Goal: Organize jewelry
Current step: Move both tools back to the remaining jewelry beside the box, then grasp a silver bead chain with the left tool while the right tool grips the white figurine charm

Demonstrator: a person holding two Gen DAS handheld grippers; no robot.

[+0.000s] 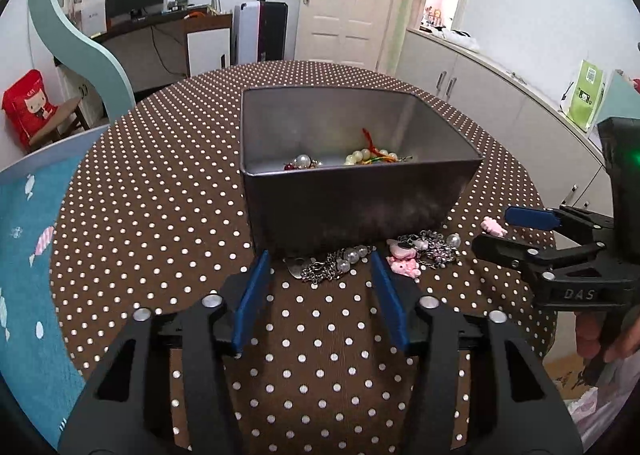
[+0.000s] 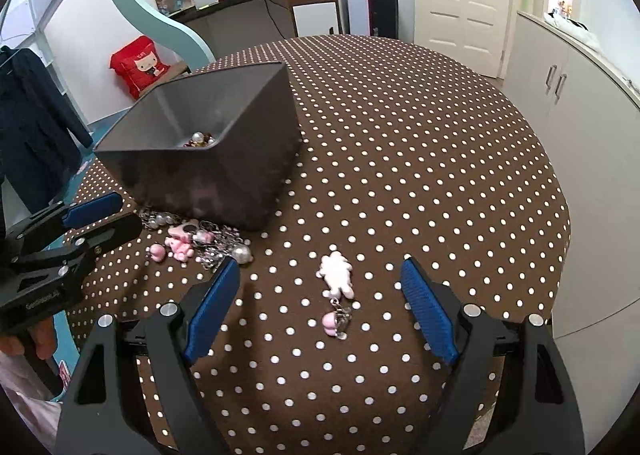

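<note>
A grey metal bin (image 1: 360,199) (image 2: 208,175) stands on the dotted table and holds pearls (image 1: 303,161) and a bead bracelet (image 1: 372,155). Against its near wall lies a silver chain with pearls (image 1: 332,265) beside pink charms (image 1: 404,257) (image 2: 182,243). My left gripper (image 1: 320,261) (image 2: 112,219) is open, and its blue pads flank the chain without pressing on it. A white and pink charm on a short chain (image 2: 338,279) lies apart on the cloth. My right gripper (image 2: 320,269) (image 1: 510,231) is open wide around that charm and does not touch it.
The round table has a brown cloth with white dots (image 2: 420,155). A small pink piece (image 1: 494,226) lies right of the pile. A blue rug (image 1: 28,255) covers the floor at left, and white cabinets (image 2: 580,135) stand at right. A hand (image 1: 600,339) holds the right gripper.
</note>
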